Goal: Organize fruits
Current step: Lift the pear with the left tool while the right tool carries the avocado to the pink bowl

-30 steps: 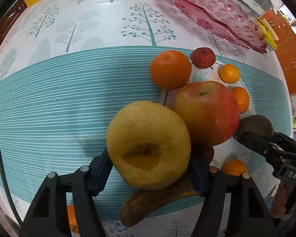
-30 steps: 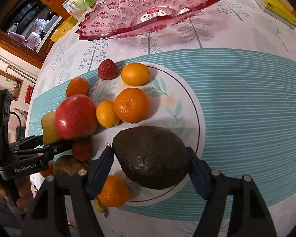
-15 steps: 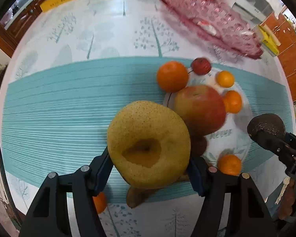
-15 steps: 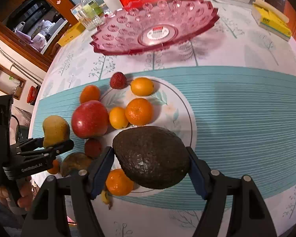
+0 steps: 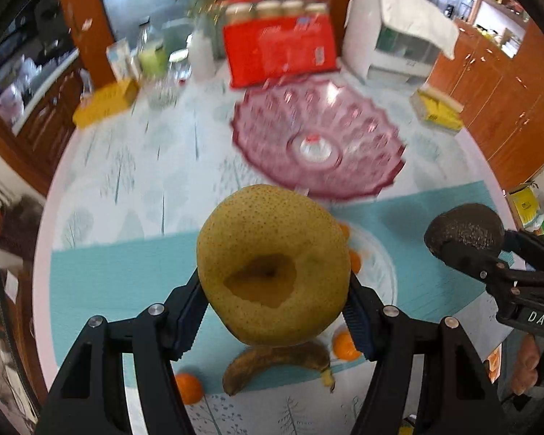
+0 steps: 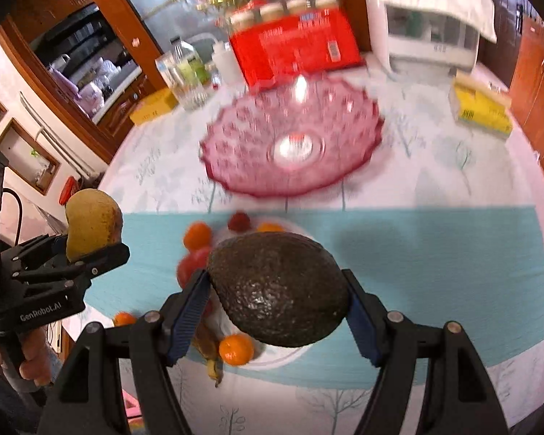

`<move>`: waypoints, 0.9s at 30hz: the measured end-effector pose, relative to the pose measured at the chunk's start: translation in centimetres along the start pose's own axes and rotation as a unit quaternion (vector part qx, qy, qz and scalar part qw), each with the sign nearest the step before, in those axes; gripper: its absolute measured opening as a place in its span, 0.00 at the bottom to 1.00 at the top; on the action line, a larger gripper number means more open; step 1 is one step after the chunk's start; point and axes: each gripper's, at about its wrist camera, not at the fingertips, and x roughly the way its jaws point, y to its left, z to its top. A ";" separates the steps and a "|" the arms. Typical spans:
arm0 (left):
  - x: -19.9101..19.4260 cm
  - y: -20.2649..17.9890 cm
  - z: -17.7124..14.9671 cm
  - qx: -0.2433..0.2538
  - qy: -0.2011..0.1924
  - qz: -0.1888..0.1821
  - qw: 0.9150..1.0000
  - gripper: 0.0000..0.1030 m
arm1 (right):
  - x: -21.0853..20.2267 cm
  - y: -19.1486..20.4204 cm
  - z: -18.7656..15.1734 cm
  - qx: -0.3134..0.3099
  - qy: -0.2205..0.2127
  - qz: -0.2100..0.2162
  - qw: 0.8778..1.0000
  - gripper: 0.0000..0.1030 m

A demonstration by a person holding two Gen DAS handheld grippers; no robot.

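My left gripper is shut on a yellow pear and holds it high above the table; the pear also shows in the right wrist view. My right gripper is shut on a dark avocado, also lifted; the avocado shows in the left wrist view. An empty pink glass bowl stands ahead on the table, also in the right wrist view. Below lie a brown banana, several oranges, a red apple and a strawberry on and around a white plate.
At the table's back stand a red package, bottles, a yellow box, a white appliance and a yellow sponge pack. The tablecloth has a teal striped band. Wooden cabinets flank the right side.
Both grippers have risen and tilted up with their fruit. The pink bowl and the table's back have come into full view, and the fruit on the plate has dropped low.
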 end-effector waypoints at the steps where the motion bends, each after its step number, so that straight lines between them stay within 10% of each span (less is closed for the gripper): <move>1: -0.4 -0.1 0.6 0.005 -0.005 0.001 1.000 0.64 | -0.6 0.0 0.6 -0.003 -0.009 -0.003 1.000 0.70; 18: -3.0 -0.3 12.6 0.034 -0.071 0.047 0.996 0.64 | -5.3 -0.1 13.3 0.004 -0.095 -0.058 0.994 0.70; 27: 4.2 -0.1 17.4 0.045 -0.049 0.048 0.997 0.64 | 0.7 -0.7 17.7 0.019 -0.063 -0.082 0.994 0.70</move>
